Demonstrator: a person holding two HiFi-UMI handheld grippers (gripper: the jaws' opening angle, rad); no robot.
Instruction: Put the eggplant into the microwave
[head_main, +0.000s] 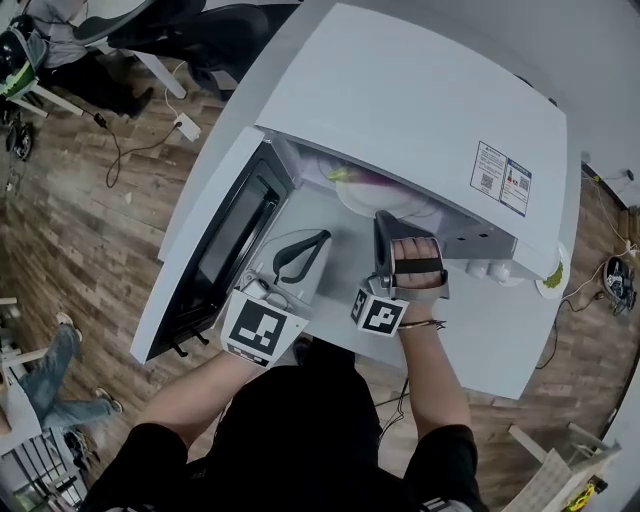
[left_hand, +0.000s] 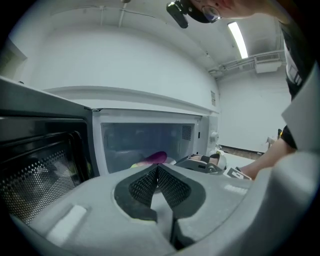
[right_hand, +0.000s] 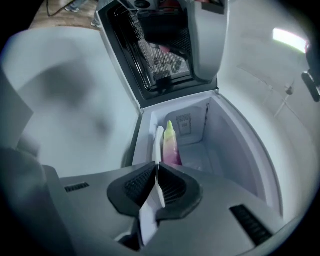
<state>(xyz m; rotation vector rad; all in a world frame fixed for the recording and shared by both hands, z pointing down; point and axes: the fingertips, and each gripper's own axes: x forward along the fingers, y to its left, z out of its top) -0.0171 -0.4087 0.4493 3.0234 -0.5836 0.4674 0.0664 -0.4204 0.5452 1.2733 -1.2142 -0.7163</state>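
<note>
A: On the white table, largest first: one microwave, cavity facing the person. One door, hinged at the left, swung wide open, dark window showing.

B: And the tools?

A: Left gripper, in front of the cavity mouth on the door's side. Its jaws are together with nothing between them. Right gripper, at the mouth nearer the control side, jaws likewise pressed tip to tip and empty.

B: Contents of the cavity?

A: One white plate, and on it one eggplant, purple with a pale green end, well inside. Neither gripper touches it.

B: So the placing looks done. What remains, in your view?

A: Shutting the door, most likely. Notes for doing it well:
- Draw both grippers back from the mouth and clear of the door's swing before anything moves.
- Carry the left gripper round to the door's outer face, near the free edge and away from the hinge, where a push turns it most easily.
- Leave the jaws closed so they act as one blunt pusher.
- Press steadily until the latch catches rather than slapping it. A jolt could shift the microwave on the table or roll the eggplant off the plate.
</note>
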